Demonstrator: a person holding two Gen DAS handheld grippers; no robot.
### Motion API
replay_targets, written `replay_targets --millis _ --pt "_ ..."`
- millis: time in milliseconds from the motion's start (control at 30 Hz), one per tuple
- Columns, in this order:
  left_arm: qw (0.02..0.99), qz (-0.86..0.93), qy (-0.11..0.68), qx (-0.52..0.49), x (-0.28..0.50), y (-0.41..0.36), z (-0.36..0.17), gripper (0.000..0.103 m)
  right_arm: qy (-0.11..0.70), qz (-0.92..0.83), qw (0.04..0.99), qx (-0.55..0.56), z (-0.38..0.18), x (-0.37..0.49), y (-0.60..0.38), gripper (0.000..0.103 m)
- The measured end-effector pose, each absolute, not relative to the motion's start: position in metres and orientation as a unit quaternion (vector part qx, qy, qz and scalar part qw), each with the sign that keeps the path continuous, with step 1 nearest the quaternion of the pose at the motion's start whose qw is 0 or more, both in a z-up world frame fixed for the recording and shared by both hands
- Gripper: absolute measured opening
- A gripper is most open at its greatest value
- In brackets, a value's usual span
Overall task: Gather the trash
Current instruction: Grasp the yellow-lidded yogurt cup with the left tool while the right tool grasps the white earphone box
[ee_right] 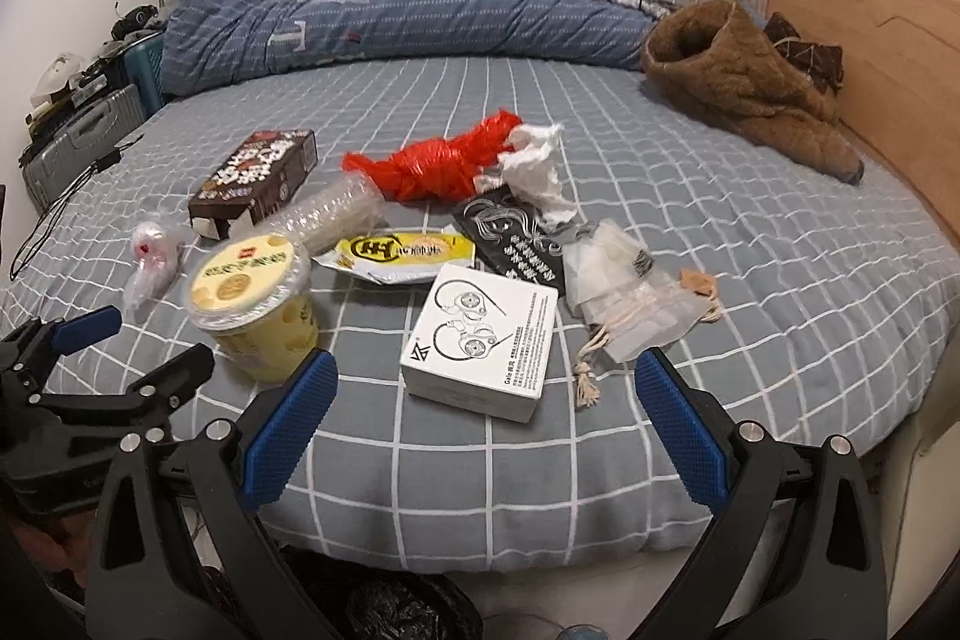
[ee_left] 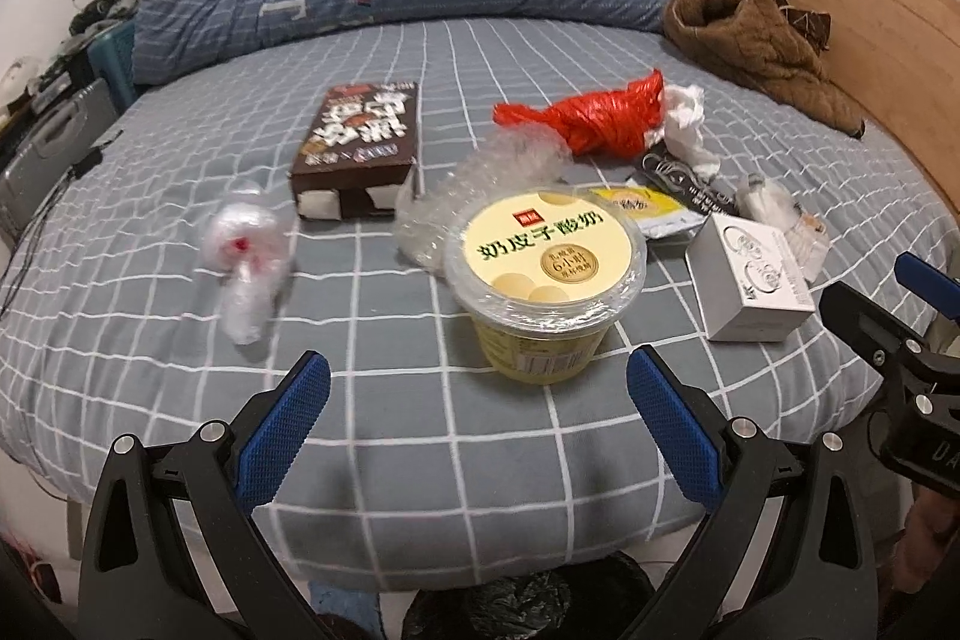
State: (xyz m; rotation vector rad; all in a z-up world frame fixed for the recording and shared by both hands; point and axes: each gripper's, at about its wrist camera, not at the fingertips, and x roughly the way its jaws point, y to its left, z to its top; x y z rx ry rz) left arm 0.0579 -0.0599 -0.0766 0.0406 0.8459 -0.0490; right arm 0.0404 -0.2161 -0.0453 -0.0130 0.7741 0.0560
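Right now your left gripper (ee_left: 478, 400) and right gripper (ee_right: 486, 403) hover with jaws apart, empty. Just ahead on the bed (ee_left: 420, 460), the yogurt cup (ee_left: 543, 274) sits at one o'clock; the red bag (ee_left: 600, 118) lies farther.

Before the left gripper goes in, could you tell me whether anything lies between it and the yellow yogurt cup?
Nothing visible does. The left gripper is open just short of the yogurt cup, with only bare bedsheet between; the bubble wrap lies behind the cup.
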Motion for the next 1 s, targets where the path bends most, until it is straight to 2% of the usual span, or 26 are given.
replay_targets --millis 300,533,633,700,767,1000 --pt "0.907 -0.035 0.419 0.021 0.082 -0.076 -0.101 0.096 0.403 0.035 0.914 0.02 -0.076 0.065 -0.223 0.093" --pt "0.911 -0.027 0.41 0.028 0.101 -0.08 -0.11 0.094 0.416 0.047 0.908 0.031 -0.09 0.079 -0.223 0.086" --pt "0.911 -0.033 0.409 0.032 0.105 -0.084 -0.114 0.088 0.423 0.054 0.903 0.041 -0.096 0.082 -0.225 0.081" --pt "0.912 -0.04 0.408 0.036 0.107 -0.086 -0.115 0.079 0.425 0.063 0.902 0.045 -0.097 0.083 -0.225 0.073" --pt "0.912 -0.049 0.406 0.037 0.108 -0.088 -0.115 0.072 0.424 0.065 0.902 0.044 -0.097 0.083 -0.223 0.073" --pt "0.912 -0.059 0.405 0.027 0.108 -0.089 -0.113 0.071 0.416 0.068 0.906 0.043 -0.095 0.082 -0.223 0.071"
